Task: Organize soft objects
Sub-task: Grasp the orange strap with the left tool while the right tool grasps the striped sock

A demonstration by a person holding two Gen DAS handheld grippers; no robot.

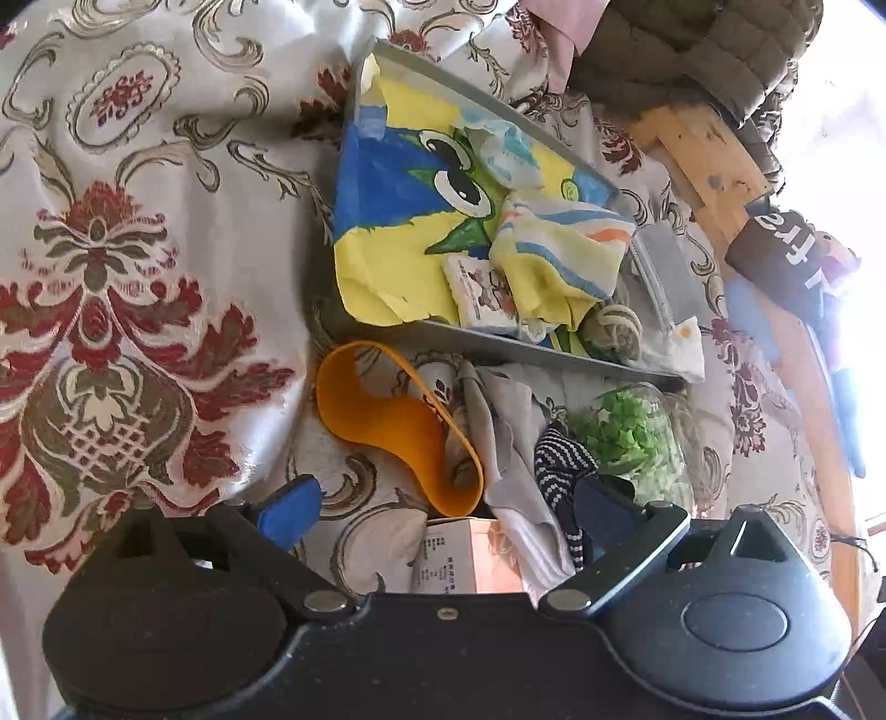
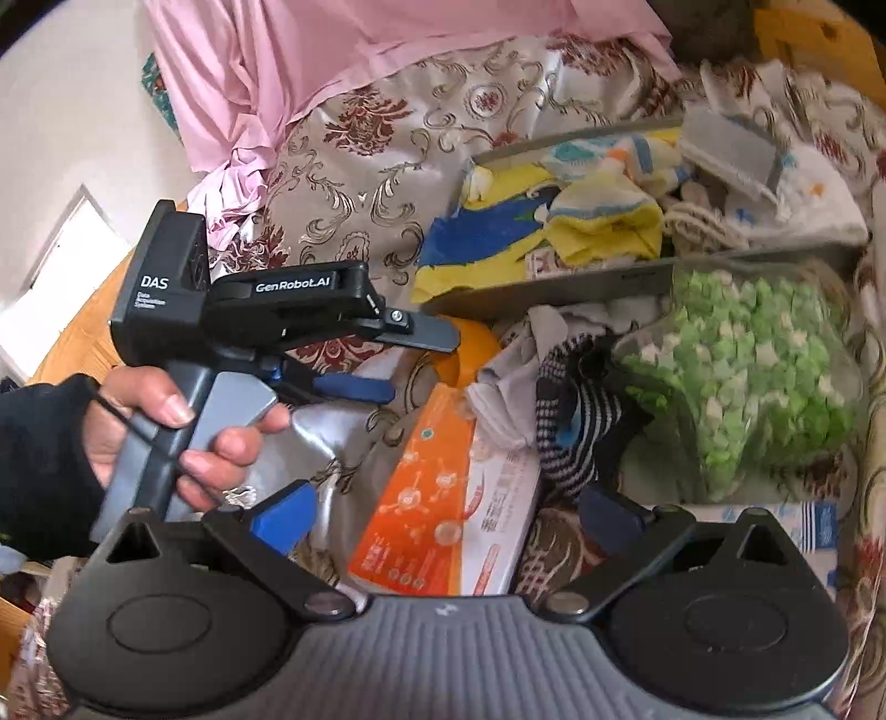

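A grey tray point(image 1: 498, 338) on the patterned bedspread holds a yellow and blue cartoon cloth point(image 1: 387, 221), a striped yellow cloth point(image 1: 559, 249), a tissue packet and a rope ball. In front of it lie an orange silicone piece point(image 1: 387, 421), a grey cloth point(image 1: 509, 443), a black-and-white striped sock point(image 1: 559, 459) and a bag of green paper stars point(image 1: 637, 437). My left gripper point(image 1: 448, 507) is open above the grey cloth and an orange box point(image 1: 470, 554). My right gripper point(image 2: 446, 512) is open over the same orange box point(image 2: 443, 498), near the striped sock point(image 2: 576, 415). A hand holds the left gripper point(image 2: 398, 360).
The floral bedspread point(image 1: 138, 277) spreads wide to the left of the tray. Pink fabric point(image 2: 332, 66) is heaped at the back. A wooden frame point(image 1: 709, 155) and a dark padded garment point(image 1: 692, 50) border the far right. The tray's grey front wall point(image 2: 554, 288) stands behind the loose pile.
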